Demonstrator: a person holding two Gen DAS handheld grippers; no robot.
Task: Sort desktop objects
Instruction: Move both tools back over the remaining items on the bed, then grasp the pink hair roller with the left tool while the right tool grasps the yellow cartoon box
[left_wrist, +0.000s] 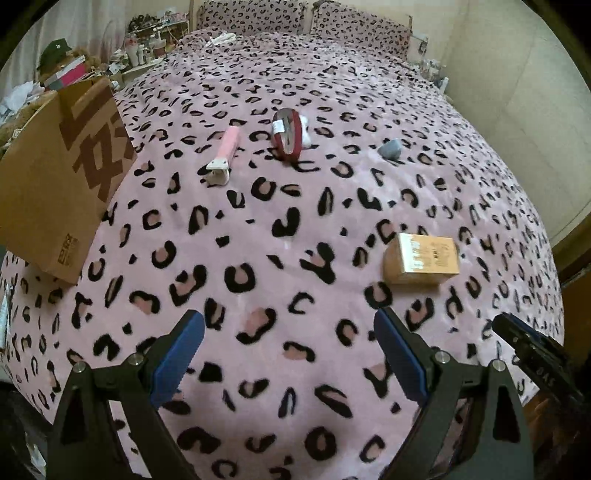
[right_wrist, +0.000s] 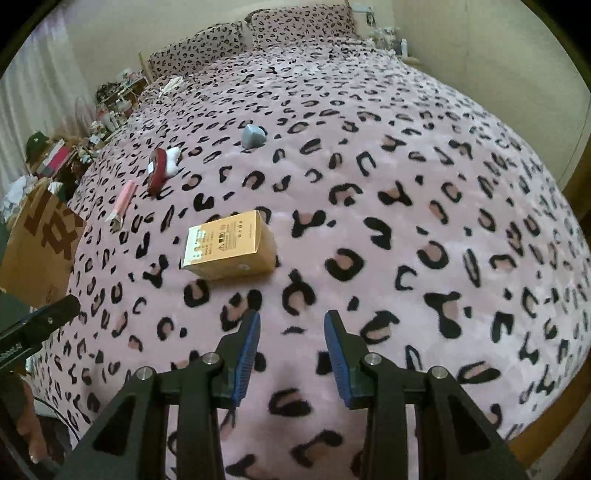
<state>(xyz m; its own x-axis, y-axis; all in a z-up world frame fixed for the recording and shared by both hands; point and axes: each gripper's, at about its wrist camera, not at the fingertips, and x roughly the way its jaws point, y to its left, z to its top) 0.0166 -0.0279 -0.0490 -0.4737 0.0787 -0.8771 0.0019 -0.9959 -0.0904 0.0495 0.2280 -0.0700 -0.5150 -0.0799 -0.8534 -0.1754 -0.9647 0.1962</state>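
Left wrist view: left tongs (left_wrist: 289, 356) spread wide, empty, above the leopard-print bedspread (left_wrist: 295, 229). Cardboard carton (left_wrist: 62, 181) at left edge of the bed. Items lying loose: pink tube (left_wrist: 225, 151), red-and-white item (left_wrist: 290, 134) just beside it, grey-blue lump (left_wrist: 389, 148) further right, tan box (left_wrist: 421, 258) nearest. Part of the right tongs shows at lower right.

Right wrist view: right tongs (right_wrist: 291, 350) parted narrowly, nothing between them; tan box (right_wrist: 231, 243) ahead and left.

Risk: the narrow gap looks too small for the box, so the tips may shove it across the soft cover; both tongs sit close together and could collide.
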